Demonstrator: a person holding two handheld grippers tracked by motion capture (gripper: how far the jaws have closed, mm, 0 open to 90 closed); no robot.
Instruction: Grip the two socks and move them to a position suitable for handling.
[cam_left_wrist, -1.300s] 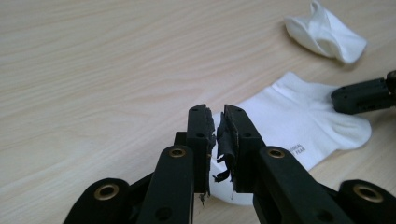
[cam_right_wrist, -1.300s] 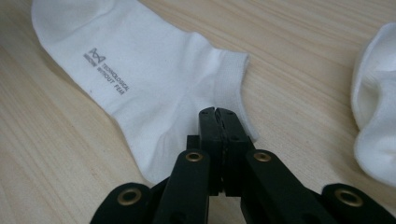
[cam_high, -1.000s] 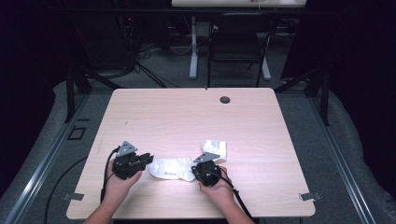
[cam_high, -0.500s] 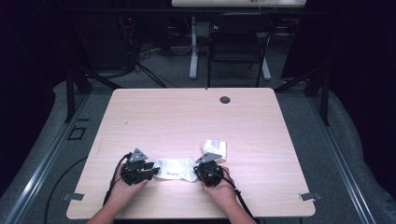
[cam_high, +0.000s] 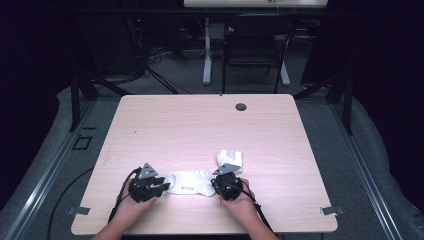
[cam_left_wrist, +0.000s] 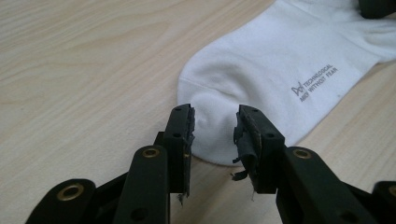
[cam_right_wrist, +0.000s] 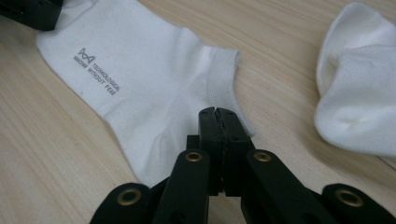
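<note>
Since the earlier pictures the left gripper (cam_high: 159, 186) has dropped toward the tabletop and closed in on the toe end of the flat white sock (cam_high: 191, 182), which now lies stretched straighter between the two hands than it did a second ago. Its jaws have just been closing a little after opening wider, and in the left gripper view they stand apart with the rounded toe (cam_left_wrist: 212, 126) of the sock lying between them, the pads not pressing on the cloth. Grey printed lettering (cam_left_wrist: 314, 84) runs along the sock's side. At the other end the right gripper (cam_right_wrist: 218, 114) has its jaws drawn together on the cuff edge of that sock, where the ribbed band (cam_right_wrist: 224, 70) meets the heel, pinning a fold of cloth against the wooden table (cam_high: 200, 125). Beside that gripper, just past the cuff and apart from it, a second white sock (cam_high: 230, 158) lies crumpled in a loose heap; in the right gripper view it bulks up at the right (cam_right_wrist: 359, 88), close to the jaws but not touching them. Farther up the table a small dark round grommet (cam_high: 241, 106) sits near the far edge, well apart from the socks. Beyond the table stand a black chair (cam_high: 252, 55) and loose cables (cam_high: 155, 75) on the grey floor.
</note>
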